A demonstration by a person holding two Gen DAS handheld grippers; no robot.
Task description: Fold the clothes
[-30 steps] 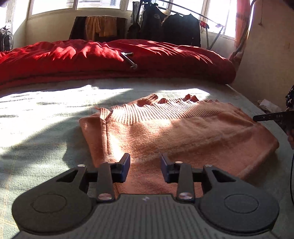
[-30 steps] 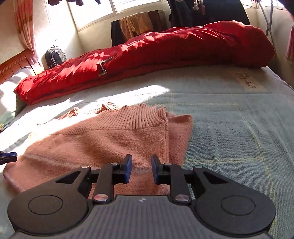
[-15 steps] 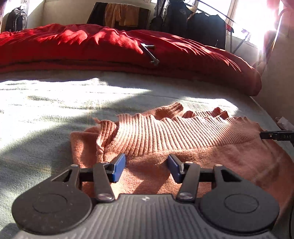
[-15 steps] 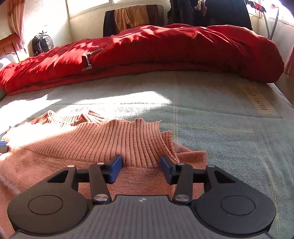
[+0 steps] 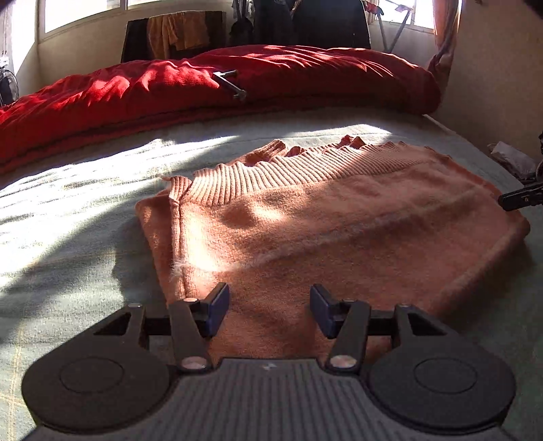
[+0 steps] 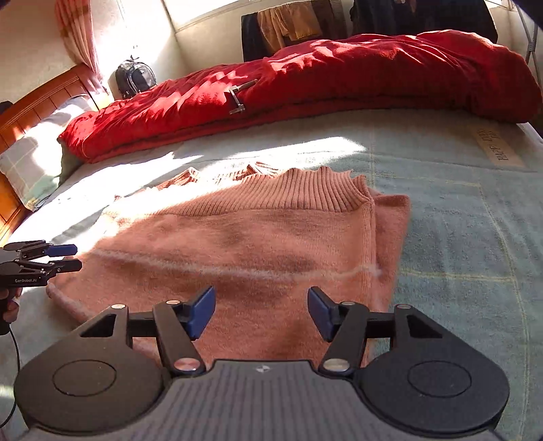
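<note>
A salmon-pink knit sweater (image 5: 339,230) lies folded flat on the pale green bed cover, its ribbed hem on the far side. It also shows in the right wrist view (image 6: 244,251). My left gripper (image 5: 269,310) is open and empty, hovering over the sweater's near left part. My right gripper (image 6: 261,312) is open and empty, over the sweater's near right part. The left gripper also shows at the left edge of the right wrist view (image 6: 66,257), and the tip of the right gripper shows at the right edge of the left wrist view (image 5: 521,198).
A red duvet (image 5: 210,84) lies bunched along the far side of the bed, with a metal hanger hook (image 5: 230,84) on it. A pillow (image 6: 30,159) and wooden headboard are at the left. Clothes hang by the window (image 6: 292,27).
Both grippers have pulled back from the ribbed hem towards the near edge of the sweater and opened wider. The sweater lies still.
</note>
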